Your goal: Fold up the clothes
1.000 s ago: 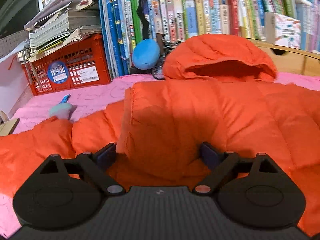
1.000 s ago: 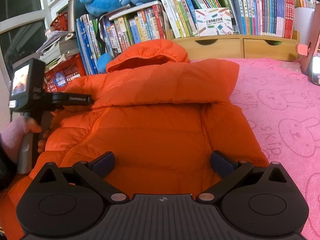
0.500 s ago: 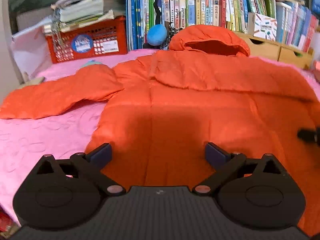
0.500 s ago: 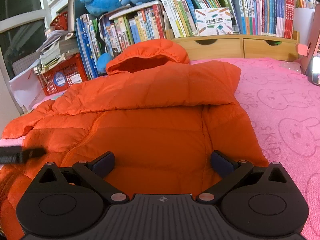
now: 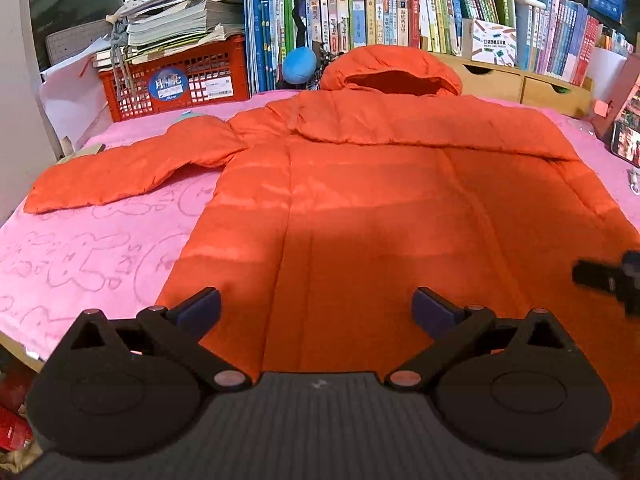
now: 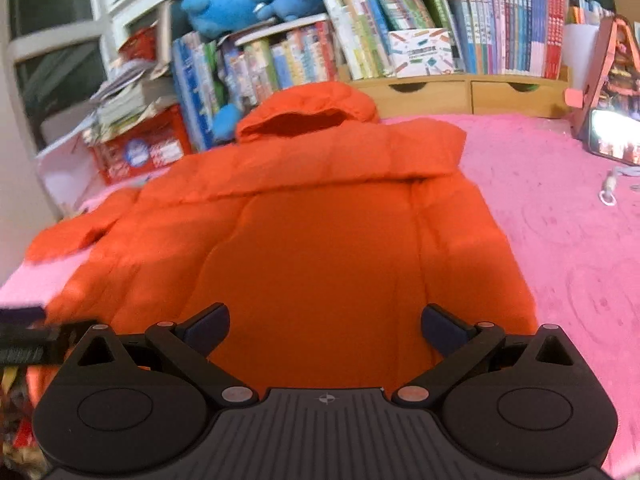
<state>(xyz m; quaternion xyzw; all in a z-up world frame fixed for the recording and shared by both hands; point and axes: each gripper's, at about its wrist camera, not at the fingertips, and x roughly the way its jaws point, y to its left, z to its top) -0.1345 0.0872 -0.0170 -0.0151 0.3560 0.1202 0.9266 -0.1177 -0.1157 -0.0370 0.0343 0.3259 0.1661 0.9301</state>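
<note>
Left wrist: orange jacket (image 5: pixel 360 208) lies flat on pink blanket (image 5: pixel 92 248).

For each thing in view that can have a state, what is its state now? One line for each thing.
Orange jacket: lies flat on the pink cover, not yet folded in half.
Right sleeve: folded across the chest.
Left sleeve: spread out to the side.
Hood: open, at the far end.
Left gripper: open, holds nothing.
Right gripper: open, holds nothing.
Phone: screen lit.
</note>
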